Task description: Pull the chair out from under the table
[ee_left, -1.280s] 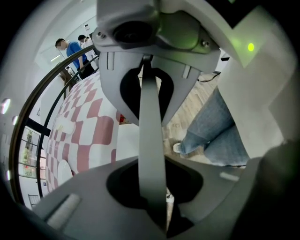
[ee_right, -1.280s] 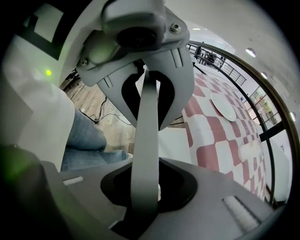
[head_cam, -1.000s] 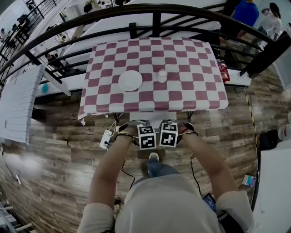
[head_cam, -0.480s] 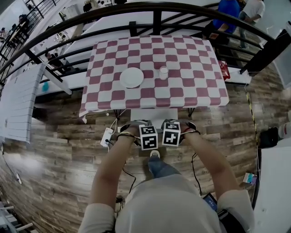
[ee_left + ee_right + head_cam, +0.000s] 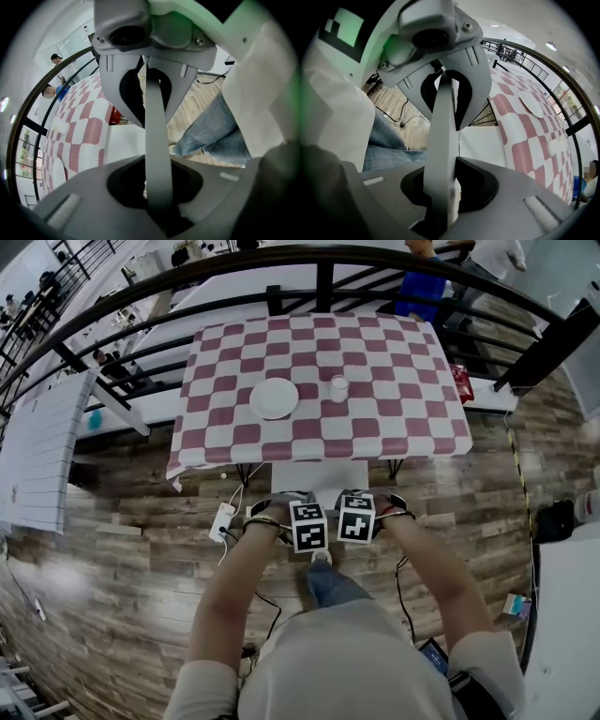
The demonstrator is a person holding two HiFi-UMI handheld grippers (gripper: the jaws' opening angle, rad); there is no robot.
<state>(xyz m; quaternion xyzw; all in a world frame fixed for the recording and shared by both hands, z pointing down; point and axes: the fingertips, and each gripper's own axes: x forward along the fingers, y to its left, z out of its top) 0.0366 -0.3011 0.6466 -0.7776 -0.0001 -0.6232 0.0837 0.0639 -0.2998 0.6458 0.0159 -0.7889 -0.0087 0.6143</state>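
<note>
**Overhead, two grippers clamp the back of a white chair at a checked table**

Seen from the person's head, looking steeply down, both forearms reach toward 12 o'clock. The left gripper [image 5: 307, 519] and the right gripper [image 5: 355, 514] sit side by side, nearly touching. Each is topped by a cube of black-and-white square markers.

Just beyond them, at 12 o'clock, the white seat of the chair [image 5: 320, 474] shows between the grippers and the near edge of the table [image 5: 394, 442]. The seat runs up to the hanging edge of the table's red-and-white checked cloth.

On the table, a white plate [image 5: 274, 398] lies at 9 o'clock of the middle. A small white cup [image 5: 338, 388] stands at 3 o'clock of the plate, apart from it.

In the left gripper view, the jaws are pressed onto the chair back [image 5: 157, 159], a pale grey upright band pinched between them. The right gripper view shows the same: its jaws pinch that pale band. A leg in blue jeans and the checked cloth show on either side.

On the wooden floor [image 5: 141, 549], a white power strip [image 5: 221, 521] with trailing cables lies at 9 o'clock of the left gripper. The toe of a shoe [image 5: 321, 559] shows at 6 o'clock of the grippers.

A dark curved railing [image 5: 323, 282] crosses behind the table at 12 o'clock. People [image 5: 422, 282] stand beyond it at 1 o'clock.
</note>
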